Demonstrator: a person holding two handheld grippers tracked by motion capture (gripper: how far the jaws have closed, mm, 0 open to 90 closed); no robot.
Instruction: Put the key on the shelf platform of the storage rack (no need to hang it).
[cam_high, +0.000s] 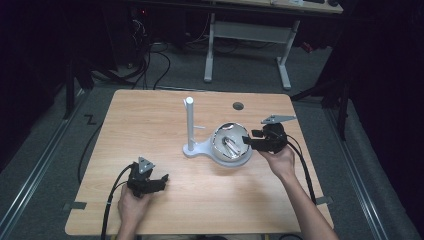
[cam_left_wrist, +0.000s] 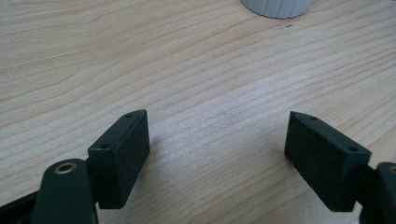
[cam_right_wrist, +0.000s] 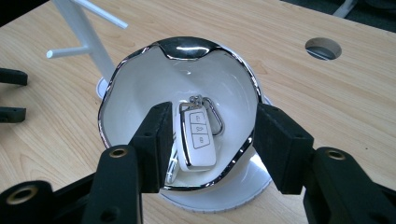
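A white car key lies inside the chrome-rimmed white bowl at the frame's centre, the right tongs spread apart over its near rim, while the left tongs gape above bare tabletop at lower left.

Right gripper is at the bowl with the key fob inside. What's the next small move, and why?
Probably ease the right gripper down and close on the key fob. Its jaws stand open at the bowl's near rim, the fob lies loose between them, and the left gripper is open over bare table.
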